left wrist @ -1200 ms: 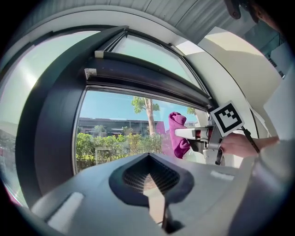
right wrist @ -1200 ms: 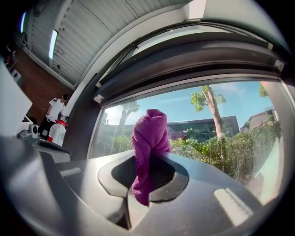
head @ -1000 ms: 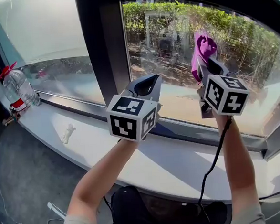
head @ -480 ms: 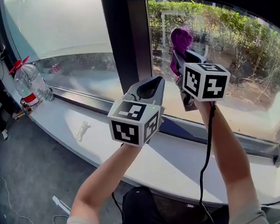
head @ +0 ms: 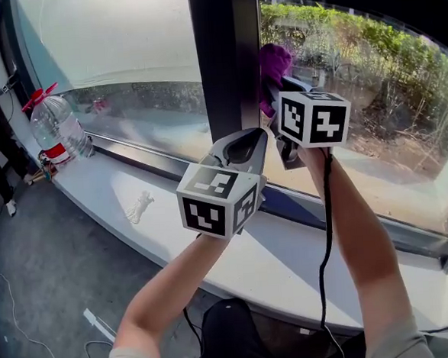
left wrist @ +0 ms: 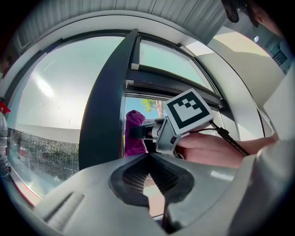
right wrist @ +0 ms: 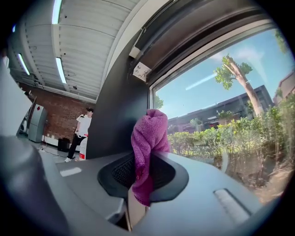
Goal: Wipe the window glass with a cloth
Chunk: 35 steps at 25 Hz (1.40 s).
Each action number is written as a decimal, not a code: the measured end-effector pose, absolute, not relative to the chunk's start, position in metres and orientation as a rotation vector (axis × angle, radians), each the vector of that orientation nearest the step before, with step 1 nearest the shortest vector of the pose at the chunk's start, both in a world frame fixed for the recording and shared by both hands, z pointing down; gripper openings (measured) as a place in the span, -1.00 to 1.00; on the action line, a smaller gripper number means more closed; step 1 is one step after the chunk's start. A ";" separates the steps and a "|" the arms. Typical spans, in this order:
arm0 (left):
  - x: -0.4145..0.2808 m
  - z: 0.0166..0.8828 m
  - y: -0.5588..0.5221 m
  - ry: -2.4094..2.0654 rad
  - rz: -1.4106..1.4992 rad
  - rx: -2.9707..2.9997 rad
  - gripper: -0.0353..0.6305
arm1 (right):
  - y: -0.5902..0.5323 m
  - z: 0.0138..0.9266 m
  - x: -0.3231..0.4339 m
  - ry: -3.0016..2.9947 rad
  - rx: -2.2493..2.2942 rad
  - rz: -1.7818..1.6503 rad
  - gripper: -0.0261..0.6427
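A purple cloth (head: 271, 70) is bunched against the window glass (head: 364, 103), right beside the dark frame post (head: 224, 67). My right gripper (head: 279, 94) is shut on the cloth (right wrist: 146, 147), which sticks up between its jaws in the right gripper view. The left gripper (head: 241, 146) hangs lower and to the left, over the sill, shut with nothing between its jaws. In the left gripper view the cloth (left wrist: 134, 133) and the right gripper's marker cube (left wrist: 188, 109) show ahead, next to the post (left wrist: 103, 101).
A white sill (head: 237, 250) runs under the window. A clear plastic bottle with a red top (head: 58, 125) stands at its left end, and a small white scrap (head: 140, 206) lies on the sill. A person (right wrist: 79, 133) stands far off in the room.
My right gripper has carried the cloth leftwards across the pane, from mid-glass to the edge by the frame post. The left gripper has stayed roughly where it was.
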<state>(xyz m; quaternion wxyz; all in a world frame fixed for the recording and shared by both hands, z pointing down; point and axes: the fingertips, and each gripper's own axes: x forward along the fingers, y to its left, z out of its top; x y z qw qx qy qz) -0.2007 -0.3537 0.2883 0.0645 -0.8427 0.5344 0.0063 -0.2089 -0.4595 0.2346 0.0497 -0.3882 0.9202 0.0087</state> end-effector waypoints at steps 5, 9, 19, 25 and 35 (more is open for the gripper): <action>-0.198 0.292 -0.354 1.615 0.003 -2.556 -0.89 | -0.447 0.237 -0.209 2.818 -1.085 -0.004 -0.70; -0.182 0.292 -0.355 1.581 0.003 -2.575 -0.89 | -0.424 0.233 -0.175 2.777 -1.094 0.062 -0.69; -0.084 0.299 -0.353 1.397 -0.020 -2.693 -0.89 | -0.363 0.243 -0.016 2.668 -1.233 0.237 -0.69; -0.011 0.306 -0.349 1.272 -0.042 -2.754 -0.89 | -0.341 0.270 0.110 2.539 -1.501 0.245 -0.69; 0.124 0.309 -0.327 1.006 -0.001 -2.885 -0.89 | -0.307 0.293 0.314 2.249 -2.056 0.196 -0.69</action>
